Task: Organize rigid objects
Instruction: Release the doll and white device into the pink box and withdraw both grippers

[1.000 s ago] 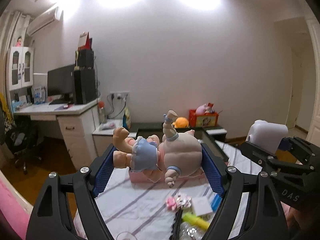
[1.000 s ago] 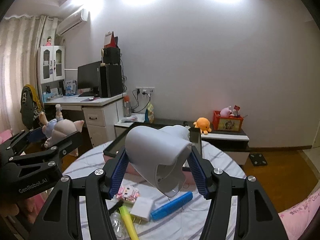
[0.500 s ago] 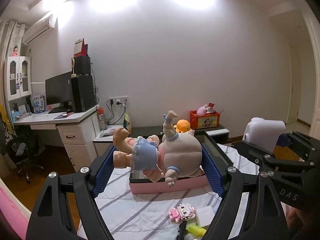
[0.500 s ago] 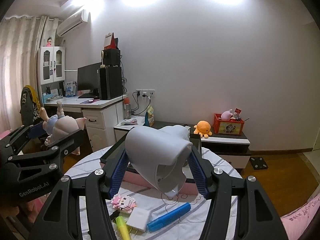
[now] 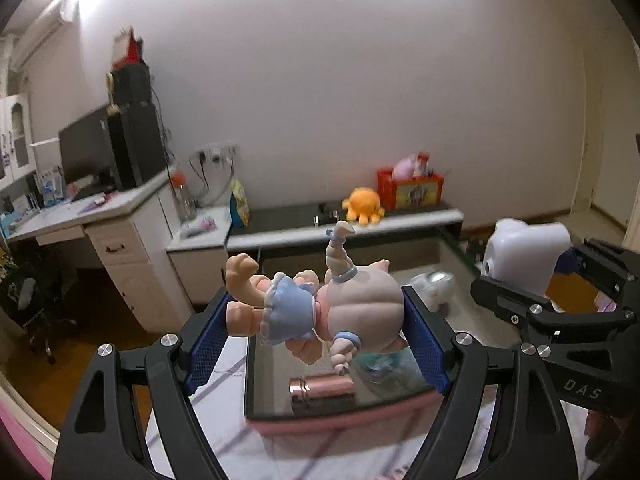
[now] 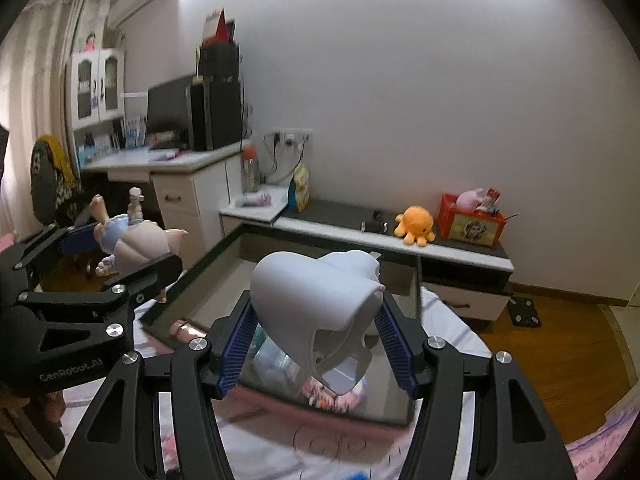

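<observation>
Doll (image 5: 316, 314) clamped sideways in left gripper (image 5: 316, 340), jaws wide on it, above near rim of pink bin (image 5: 344, 420). White plastic housing (image 6: 316, 312) pinched in right gripper (image 6: 316, 344), mid-width, over bin's near edge (image 6: 320, 416). Bin interior partly free; rose-gold tube (image 5: 320, 386) near front wall.

Pink-walled box (image 5: 340, 426) open-topped; near floor obstructed by a rose-gold cylinder (image 5: 321, 388) and clear packet (image 5: 382, 364); far floor largely free.
</observation>
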`<state>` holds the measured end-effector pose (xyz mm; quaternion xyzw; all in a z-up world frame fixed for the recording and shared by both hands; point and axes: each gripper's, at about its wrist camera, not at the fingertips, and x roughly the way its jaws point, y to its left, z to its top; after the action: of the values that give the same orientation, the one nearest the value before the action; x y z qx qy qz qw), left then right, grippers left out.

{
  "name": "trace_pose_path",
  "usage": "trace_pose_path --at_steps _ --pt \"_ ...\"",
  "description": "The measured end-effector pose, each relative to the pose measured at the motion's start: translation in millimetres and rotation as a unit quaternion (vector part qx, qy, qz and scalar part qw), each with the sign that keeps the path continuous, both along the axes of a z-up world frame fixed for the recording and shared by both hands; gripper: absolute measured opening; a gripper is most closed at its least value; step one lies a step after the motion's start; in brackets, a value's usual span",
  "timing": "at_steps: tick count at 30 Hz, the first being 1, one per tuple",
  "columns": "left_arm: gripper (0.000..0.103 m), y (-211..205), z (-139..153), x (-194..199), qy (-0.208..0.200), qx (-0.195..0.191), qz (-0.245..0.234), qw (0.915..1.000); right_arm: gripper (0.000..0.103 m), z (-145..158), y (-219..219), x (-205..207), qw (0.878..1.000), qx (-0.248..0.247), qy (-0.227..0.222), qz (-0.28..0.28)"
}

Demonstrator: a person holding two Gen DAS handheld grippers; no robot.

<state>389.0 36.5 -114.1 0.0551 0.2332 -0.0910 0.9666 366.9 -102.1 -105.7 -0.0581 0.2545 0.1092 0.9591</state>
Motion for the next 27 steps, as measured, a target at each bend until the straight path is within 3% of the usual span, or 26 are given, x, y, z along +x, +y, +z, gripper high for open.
trace_pose_path --at_steps 8,15,18,21,24,27 --pt "0.082 -7 -35 95 0.088 0.047 0.013 0.9949 0.061 -24 15 90 0.996 -0.041 0.082 0.013" --pt "0.082 -7 -68 128 0.146 0.062 0.023 0.9871 0.061 -53 17 140 0.987 -0.067 0.148 0.009" --pt "0.083 -8 -65 128 0.142 0.066 0.024 0.9874 0.061 -60 18 145 0.983 -0.077 0.165 0.010" --pt "0.094 -7 -58 124 0.122 0.079 0.038 0.9887 0.062 -59 20 146 0.981 -0.084 0.173 0.008" --pt "0.094 -1 -52 118 0.117 0.066 0.038 0.9902 0.075 -52 17 142 0.984 -0.077 0.160 -0.002" --pt "0.100 5 -39 100 0.096 0.049 0.043 0.9933 0.081 -39 12 132 0.989 -0.059 0.138 -0.004"
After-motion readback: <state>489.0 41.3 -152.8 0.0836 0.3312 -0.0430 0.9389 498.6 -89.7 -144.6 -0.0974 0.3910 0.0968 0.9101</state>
